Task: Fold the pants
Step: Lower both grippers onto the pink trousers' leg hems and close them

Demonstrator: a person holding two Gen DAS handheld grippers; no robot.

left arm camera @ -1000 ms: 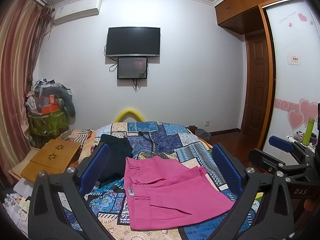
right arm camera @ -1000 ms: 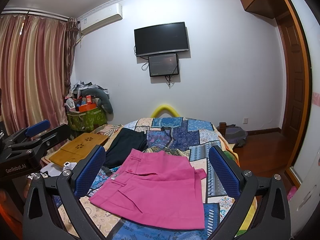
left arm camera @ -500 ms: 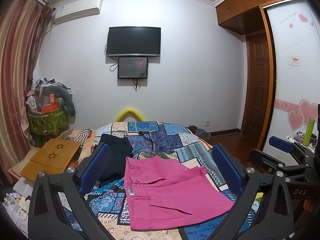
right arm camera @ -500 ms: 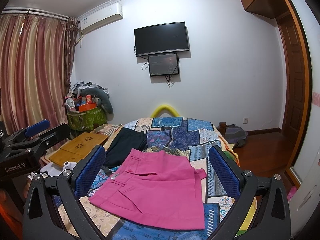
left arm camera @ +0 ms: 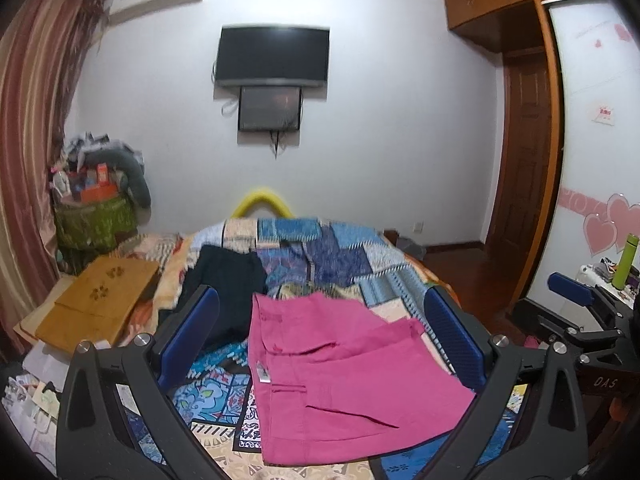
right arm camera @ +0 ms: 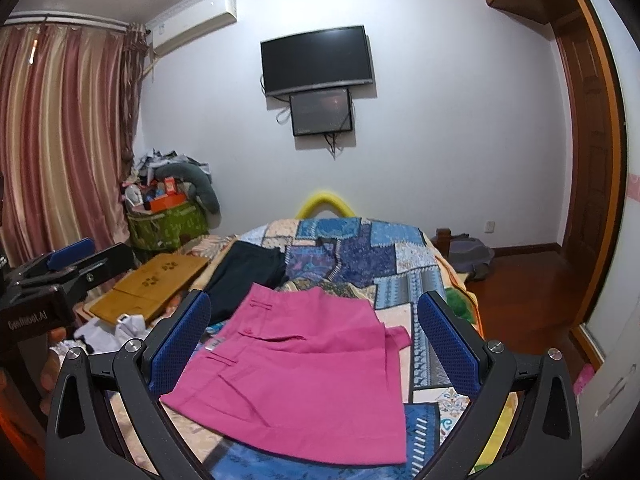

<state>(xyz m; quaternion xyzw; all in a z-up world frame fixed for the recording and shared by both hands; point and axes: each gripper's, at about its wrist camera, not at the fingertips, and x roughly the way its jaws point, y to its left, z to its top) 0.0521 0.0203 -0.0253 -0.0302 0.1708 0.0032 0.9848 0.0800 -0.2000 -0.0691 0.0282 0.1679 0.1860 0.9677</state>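
Pink pants (left arm camera: 340, 376) lie folded flat on the patchwork bedspread (left arm camera: 340, 256), waistband toward the far wall, one leg corner sticking out at the right. They also show in the right wrist view (right arm camera: 304, 368). My left gripper (left arm camera: 320, 336) is open and empty, held above the near part of the pants. My right gripper (right arm camera: 314, 332) is open and empty, also above the pants. Each gripper shows at the edge of the other's view: the right one (left arm camera: 580, 312) and the left one (right arm camera: 68, 268).
A folded dark garment (left arm camera: 228, 284) lies on the bed left of the pink pants. A wooden lap tray (left arm camera: 100, 300) sits at the bed's left. A green basket of clutter (right arm camera: 168, 224) stands by the curtain. A wooden door and floor are on the right.
Both views have shifted slightly and blurred a little; the grippers stay open and the pants have not moved.
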